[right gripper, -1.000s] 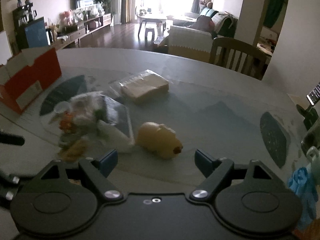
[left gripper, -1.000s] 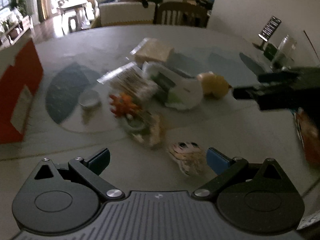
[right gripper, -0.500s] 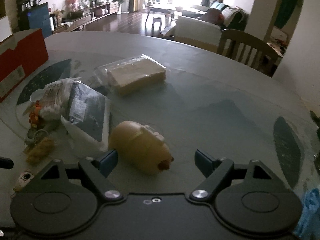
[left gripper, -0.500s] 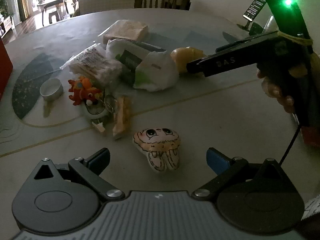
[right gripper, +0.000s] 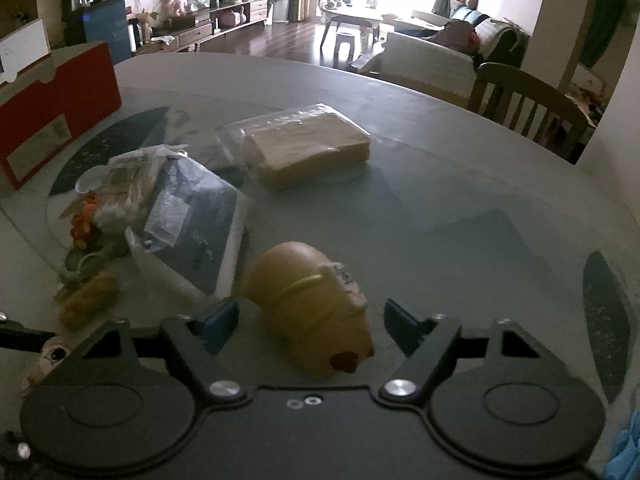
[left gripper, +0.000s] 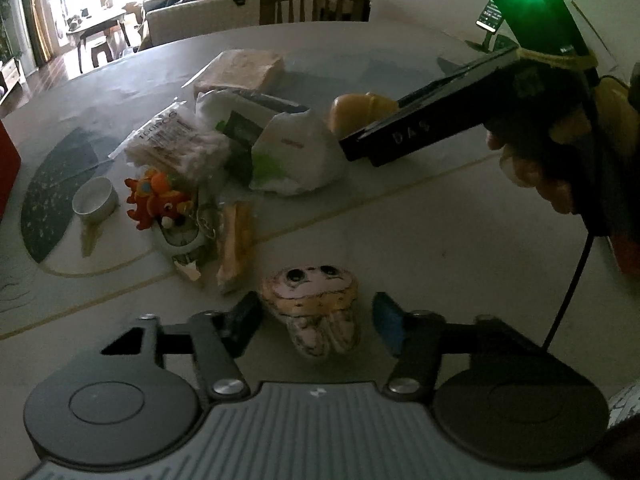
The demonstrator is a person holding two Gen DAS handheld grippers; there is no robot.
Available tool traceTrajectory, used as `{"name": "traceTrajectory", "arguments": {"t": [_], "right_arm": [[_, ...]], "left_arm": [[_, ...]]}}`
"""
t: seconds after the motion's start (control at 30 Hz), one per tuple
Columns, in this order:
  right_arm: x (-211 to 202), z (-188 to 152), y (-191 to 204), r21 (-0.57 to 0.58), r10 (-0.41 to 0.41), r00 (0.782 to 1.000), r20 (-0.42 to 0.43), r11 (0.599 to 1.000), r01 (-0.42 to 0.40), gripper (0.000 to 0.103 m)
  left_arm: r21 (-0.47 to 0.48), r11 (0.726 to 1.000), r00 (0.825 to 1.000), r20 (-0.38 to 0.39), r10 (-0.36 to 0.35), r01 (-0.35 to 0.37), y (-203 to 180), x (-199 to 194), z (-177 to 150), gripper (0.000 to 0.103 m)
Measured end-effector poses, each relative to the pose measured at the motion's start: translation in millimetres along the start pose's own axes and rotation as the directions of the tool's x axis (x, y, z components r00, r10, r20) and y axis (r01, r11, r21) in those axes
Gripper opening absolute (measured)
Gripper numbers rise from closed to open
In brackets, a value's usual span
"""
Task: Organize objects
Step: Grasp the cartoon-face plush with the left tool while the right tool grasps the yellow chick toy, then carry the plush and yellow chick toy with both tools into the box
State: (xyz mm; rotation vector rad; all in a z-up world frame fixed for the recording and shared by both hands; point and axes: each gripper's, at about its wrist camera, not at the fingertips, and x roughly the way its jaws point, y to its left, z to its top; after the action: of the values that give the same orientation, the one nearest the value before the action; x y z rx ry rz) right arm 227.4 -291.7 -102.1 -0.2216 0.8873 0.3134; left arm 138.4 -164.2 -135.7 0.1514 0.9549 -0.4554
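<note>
A pale cartoon-face plush [left gripper: 314,314] lies between the fingers of my left gripper [left gripper: 316,322], which is open around it without touching. A yellow squishy toy [right gripper: 312,312] lies between the fingers of my right gripper [right gripper: 310,318], also open. In the left wrist view that yellow toy [left gripper: 360,112] shows behind the right gripper's black body [left gripper: 440,120], held by a hand [left gripper: 536,168]. Farther back lie a white bag [left gripper: 288,148], a cotton-swab pack [left gripper: 176,144], an orange toy [left gripper: 154,202] and a wrapped tan block [right gripper: 304,144].
A small white dish [left gripper: 94,200], a green-white keychain [left gripper: 182,236] and a yellow snack packet [left gripper: 234,248] sit left of the plush. A red box [right gripper: 52,116] stands at the table's left edge. A wooden chair [right gripper: 524,104] stands behind the round table [right gripper: 460,184].
Both grippers have moved forward and down. The plush now lies between the left fingers and the yellow toy between the right fingers; the left fingers look slightly narrower.
</note>
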Motion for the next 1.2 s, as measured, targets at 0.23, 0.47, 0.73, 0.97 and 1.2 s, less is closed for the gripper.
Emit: {"name": "traceTrajectory", "arguments": {"t": [0.23,0.47,0.73,0.97,1.2], "right_arm": [[-7,-5,2,0.024,-0.007,1.0,0.0,1.0,0.007,0.049],[-34,-14,6,0.085,-0.017,1.0,0.024,0.996,0.015,0.047],[-83,-11,19,0.152,-0.019,0.997,0.069,0.988,0.009,0.047],[-116,4,46,0.186,-0.005,0.996,0.086,0.982,-0.011,0.047],[-136,25,89,0.164,0.032,0.994,0.105,0.985,-0.049,0.047]], "left_arm": [[-0.031,1.0,1.0,-0.002,-0.008,0.008,4,-8,-2,0.047],[-0.034,0.999,0.999,0.035,-0.016,0.018,6,-25,-2,0.046],[-0.077,0.996,0.995,0.095,-0.028,0.035,20,-55,3,0.046],[-0.143,0.989,0.988,0.154,0.001,0.021,47,-88,9,0.046],[-0.205,0.979,0.981,0.189,0.032,0.008,85,-124,6,0.046]]}}
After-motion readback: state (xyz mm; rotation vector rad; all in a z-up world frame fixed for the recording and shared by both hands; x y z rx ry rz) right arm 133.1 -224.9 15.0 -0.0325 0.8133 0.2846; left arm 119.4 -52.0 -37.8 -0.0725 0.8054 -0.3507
